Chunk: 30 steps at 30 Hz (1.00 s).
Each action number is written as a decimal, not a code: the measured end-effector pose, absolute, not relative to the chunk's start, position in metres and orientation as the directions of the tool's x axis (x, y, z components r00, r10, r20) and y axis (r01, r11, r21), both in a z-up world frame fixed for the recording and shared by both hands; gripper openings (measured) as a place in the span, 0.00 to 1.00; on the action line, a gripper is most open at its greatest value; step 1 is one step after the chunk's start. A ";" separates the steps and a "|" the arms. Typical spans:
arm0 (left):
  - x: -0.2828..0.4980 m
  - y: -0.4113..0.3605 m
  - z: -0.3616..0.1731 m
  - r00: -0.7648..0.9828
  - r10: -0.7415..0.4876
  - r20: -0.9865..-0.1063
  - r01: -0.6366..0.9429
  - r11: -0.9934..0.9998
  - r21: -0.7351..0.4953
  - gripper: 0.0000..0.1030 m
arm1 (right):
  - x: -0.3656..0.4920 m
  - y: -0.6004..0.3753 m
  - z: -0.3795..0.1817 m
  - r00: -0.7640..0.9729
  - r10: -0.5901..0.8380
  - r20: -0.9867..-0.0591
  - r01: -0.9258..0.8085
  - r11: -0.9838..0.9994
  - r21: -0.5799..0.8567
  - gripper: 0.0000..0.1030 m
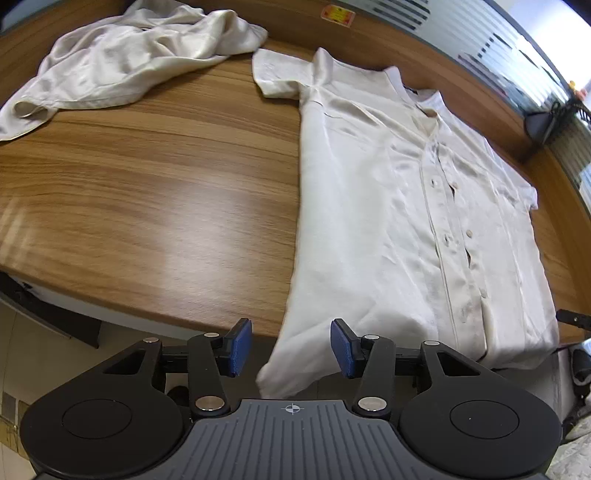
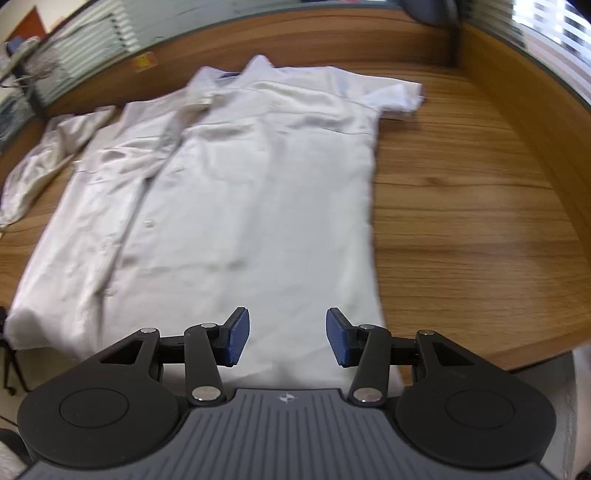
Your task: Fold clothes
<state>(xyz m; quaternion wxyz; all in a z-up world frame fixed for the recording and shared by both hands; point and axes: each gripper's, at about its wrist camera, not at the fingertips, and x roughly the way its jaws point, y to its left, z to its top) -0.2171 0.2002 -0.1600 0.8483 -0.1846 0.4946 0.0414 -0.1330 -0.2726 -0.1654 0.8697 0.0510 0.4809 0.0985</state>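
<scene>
A cream short-sleeved button shirt point(image 1: 399, 206) lies flat, front up, on the wooden table point(image 1: 147, 206), its hem hanging over the near edge. It also shows in the right wrist view point(image 2: 251, 206). My left gripper point(image 1: 291, 349) is open and empty, just before the hem's left corner. My right gripper point(image 2: 288, 338) is open and empty, over the hem near the shirt's right side. A second cream garment point(image 1: 122, 62) lies crumpled at the far left of the table; it also shows in the right wrist view point(image 2: 44, 162).
A raised wooden ledge point(image 1: 461, 70) runs along the table's far side, with frosted glass behind. An orange sticker point(image 1: 338, 14) is on the ledge. The table's near edge point(image 1: 155, 310) drops to the floor. Bare wood lies right of the shirt point(image 2: 472, 221).
</scene>
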 end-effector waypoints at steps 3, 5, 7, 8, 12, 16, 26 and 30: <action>-0.215 0.198 -0.163 0.496 -0.115 -0.861 -0.254 0.929 -0.270 0.49 | -0.136 -0.290 -0.169 0.523 0.181 -0.833 -0.064 0.983 0.174 0.50; -0.216 0.199 -0.164 0.487 -0.115 -0.866 -0.268 0.924 -0.274 0.49 | -0.138 -0.301 -0.173 0.518 0.161 -0.840 -0.040 0.986 0.165 0.50; -0.219 0.200 -0.167 0.479 -0.112 -0.871 -0.282 0.920 -0.273 0.50 | -0.139 -0.310 -0.182 0.507 0.150 -0.849 -0.028 0.987 0.157 0.50; -0.220 0.200 -0.168 0.474 -0.110 -0.873 -0.289 0.918 -0.273 0.50 | -0.140 -0.313 -0.185 0.501 0.150 -0.852 -0.025 0.987 0.159 0.50; -0.219 0.199 -0.175 0.458 -0.109 -0.882 -0.311 0.910 -0.274 0.48 | -0.143 -0.316 -0.194 0.483 0.171 -0.859 -0.034 0.984 0.177 0.31; -0.219 0.196 -0.176 0.456 -0.105 -0.884 -0.318 0.908 -0.272 0.46 | -0.148 -0.297 -0.181 0.509 0.211 -0.835 -0.100 0.978 0.186 0.01; -0.216 0.189 -0.176 0.423 -0.091 -0.902 -0.299 0.925 -0.233 0.42 | -0.139 -0.232 -0.175 0.402 0.356 -0.844 -0.293 0.923 0.250 0.08; -0.215 0.188 -0.176 0.413 -0.088 -0.907 -0.290 0.931 -0.222 0.42 | -0.150 -0.239 -0.167 0.414 0.370 -0.831 -0.278 0.921 0.272 0.26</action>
